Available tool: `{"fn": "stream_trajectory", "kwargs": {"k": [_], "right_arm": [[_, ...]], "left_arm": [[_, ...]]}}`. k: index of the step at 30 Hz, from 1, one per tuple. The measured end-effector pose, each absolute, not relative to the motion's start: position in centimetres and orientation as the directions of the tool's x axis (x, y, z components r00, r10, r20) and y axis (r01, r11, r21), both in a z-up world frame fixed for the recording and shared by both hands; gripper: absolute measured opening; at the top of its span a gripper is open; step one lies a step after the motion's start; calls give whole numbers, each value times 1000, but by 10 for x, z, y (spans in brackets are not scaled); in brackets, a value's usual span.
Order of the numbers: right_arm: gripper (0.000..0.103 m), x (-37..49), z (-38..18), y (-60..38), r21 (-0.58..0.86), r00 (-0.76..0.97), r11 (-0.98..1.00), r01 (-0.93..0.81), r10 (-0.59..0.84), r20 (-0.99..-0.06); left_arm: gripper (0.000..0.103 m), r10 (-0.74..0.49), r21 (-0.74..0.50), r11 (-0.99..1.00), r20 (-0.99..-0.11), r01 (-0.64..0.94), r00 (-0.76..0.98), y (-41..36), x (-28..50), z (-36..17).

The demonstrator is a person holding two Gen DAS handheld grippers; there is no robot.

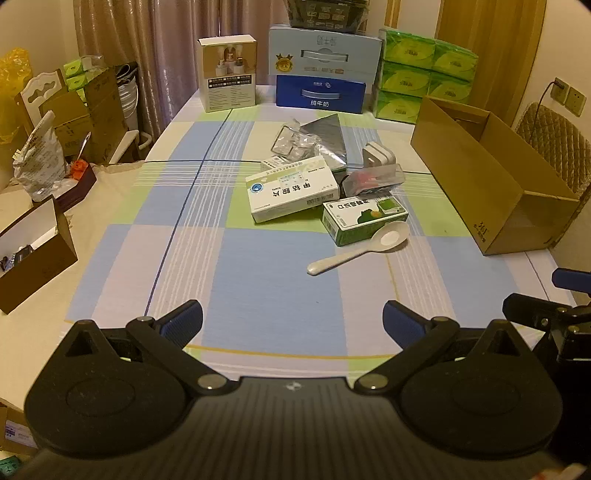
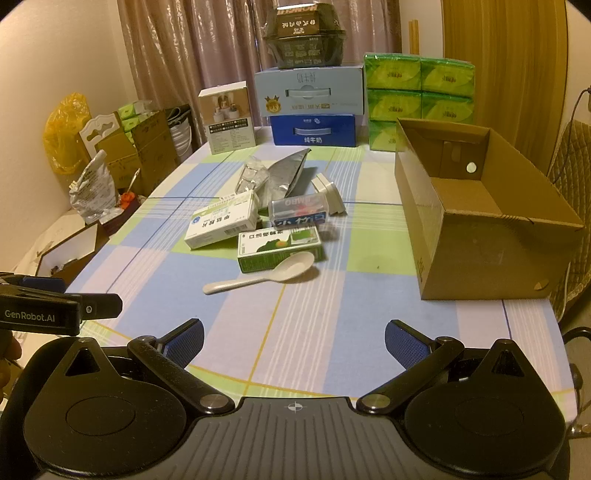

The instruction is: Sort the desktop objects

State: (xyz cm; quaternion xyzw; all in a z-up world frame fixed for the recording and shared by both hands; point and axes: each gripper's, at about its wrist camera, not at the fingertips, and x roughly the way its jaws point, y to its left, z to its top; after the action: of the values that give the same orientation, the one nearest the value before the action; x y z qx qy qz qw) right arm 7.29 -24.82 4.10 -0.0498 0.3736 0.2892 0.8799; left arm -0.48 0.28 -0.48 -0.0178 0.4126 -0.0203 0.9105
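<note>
A heap of small items lies mid-table: a white medicine box, a green box, a white spoon, a clear plastic case, a white plug adapter, a foil pouch and crumpled clear wrap. An open cardboard box stands to their right. My left gripper and right gripper hover open over the near tablecloth, nothing between their fingers.
At the table's far end stand a white product box, stacked blue milk cartons under a dark bowl, and green tissue packs. Cartons, bags and a small open box crowd the left side.
</note>
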Motion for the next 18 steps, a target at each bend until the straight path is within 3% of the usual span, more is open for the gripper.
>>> {"fn": "stream_trajectory", "kwargs": {"k": [18], "right_arm": [[101,72,39,-248,131,550,826,-549,475,-687]], "left_arm": [[102,-48,-45,999,-752,21,657,-1,-4,-4]]}}
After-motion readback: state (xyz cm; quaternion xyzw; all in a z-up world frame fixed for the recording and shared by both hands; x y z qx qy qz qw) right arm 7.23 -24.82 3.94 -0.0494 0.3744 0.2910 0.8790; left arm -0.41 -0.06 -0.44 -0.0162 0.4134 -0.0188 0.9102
